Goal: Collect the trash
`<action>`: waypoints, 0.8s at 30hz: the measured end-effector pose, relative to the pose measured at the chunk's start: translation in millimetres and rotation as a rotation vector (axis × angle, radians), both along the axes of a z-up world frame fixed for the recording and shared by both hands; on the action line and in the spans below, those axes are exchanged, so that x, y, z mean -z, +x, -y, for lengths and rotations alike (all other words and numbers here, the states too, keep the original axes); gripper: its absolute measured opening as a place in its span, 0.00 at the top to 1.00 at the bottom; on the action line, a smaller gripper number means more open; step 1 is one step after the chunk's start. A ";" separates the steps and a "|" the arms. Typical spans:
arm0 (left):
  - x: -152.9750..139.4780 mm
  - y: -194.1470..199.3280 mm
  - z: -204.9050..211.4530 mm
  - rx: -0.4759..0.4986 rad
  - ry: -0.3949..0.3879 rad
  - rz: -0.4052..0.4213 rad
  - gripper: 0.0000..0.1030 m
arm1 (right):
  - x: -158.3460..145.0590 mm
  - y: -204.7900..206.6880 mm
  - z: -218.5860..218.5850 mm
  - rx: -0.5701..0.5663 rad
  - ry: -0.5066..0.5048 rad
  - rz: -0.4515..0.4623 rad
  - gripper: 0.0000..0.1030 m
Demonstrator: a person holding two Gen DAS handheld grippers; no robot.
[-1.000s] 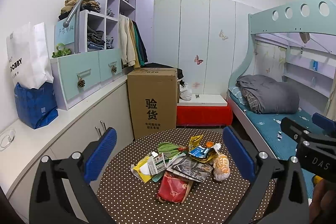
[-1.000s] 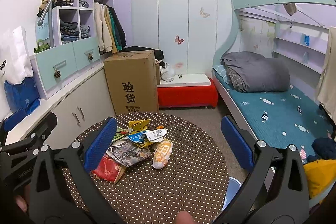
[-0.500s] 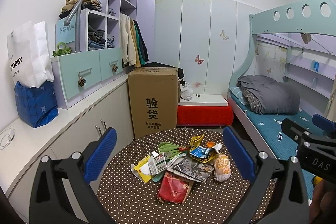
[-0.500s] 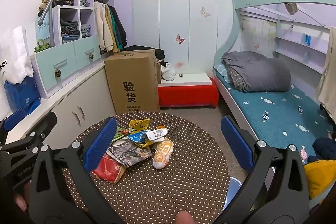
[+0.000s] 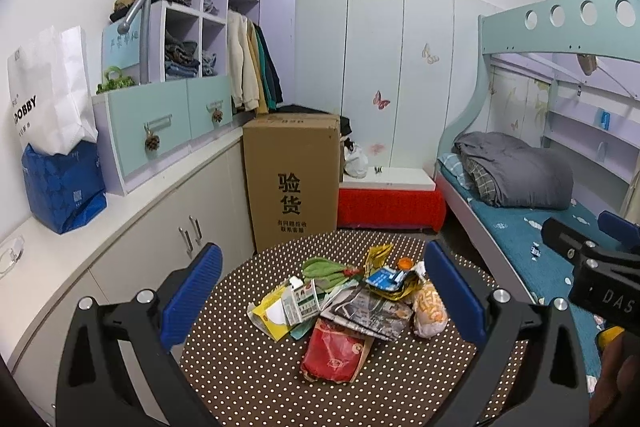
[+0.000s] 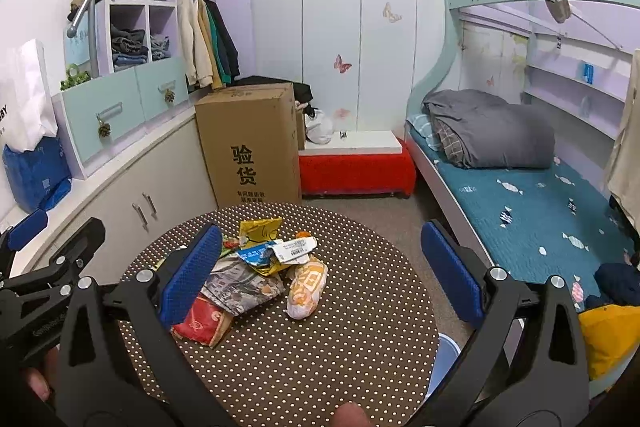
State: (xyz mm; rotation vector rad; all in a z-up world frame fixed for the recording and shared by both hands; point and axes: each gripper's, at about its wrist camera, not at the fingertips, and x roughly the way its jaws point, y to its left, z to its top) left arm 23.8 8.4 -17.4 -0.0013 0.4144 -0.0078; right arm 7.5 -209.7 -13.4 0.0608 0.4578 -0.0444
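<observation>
A heap of trash (image 5: 348, 303) lies on a round brown polka-dot table (image 5: 256, 379): a red packet (image 5: 334, 349), a magazine (image 5: 368, 311), yellow wrappers, a green wrapper (image 5: 322, 267) and an orange-white bag (image 5: 430, 309). My left gripper (image 5: 322, 291) hovers above the heap, open and holding nothing. In the right wrist view the same trash heap (image 6: 256, 267) sits left of centre on the table (image 6: 320, 359), the orange-white bag (image 6: 307, 285) nearest the middle. My right gripper (image 6: 320, 271) is also open and empty above the table.
A tall cardboard box (image 5: 292, 183) stands behind the table, a red bench (image 5: 390, 205) beside it. A bunk bed (image 6: 520, 195) fills the right. Cabinets with a counter (image 5: 80, 243) run along the left. A blue bin rim (image 6: 444, 355) shows below the table's right edge.
</observation>
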 end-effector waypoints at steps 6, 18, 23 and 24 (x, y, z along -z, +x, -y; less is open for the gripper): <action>34.3 21.0 -9.2 -0.010 -0.007 -0.088 0.04 | 34.2 29.8 11.4 0.025 -0.009 -0.100 0.05; 104.1 45.6 -17.0 0.051 0.029 -0.225 0.04 | 115.7 86.1 14.0 -0.001 -0.003 -0.329 0.05; 129.1 51.0 -11.6 0.092 0.049 -0.260 0.04 | 129.1 98.0 10.8 -0.031 0.013 -0.371 0.05; 136.5 54.9 -9.7 0.103 0.050 -0.276 0.04 | 130.9 99.3 9.9 -0.041 0.019 -0.376 0.05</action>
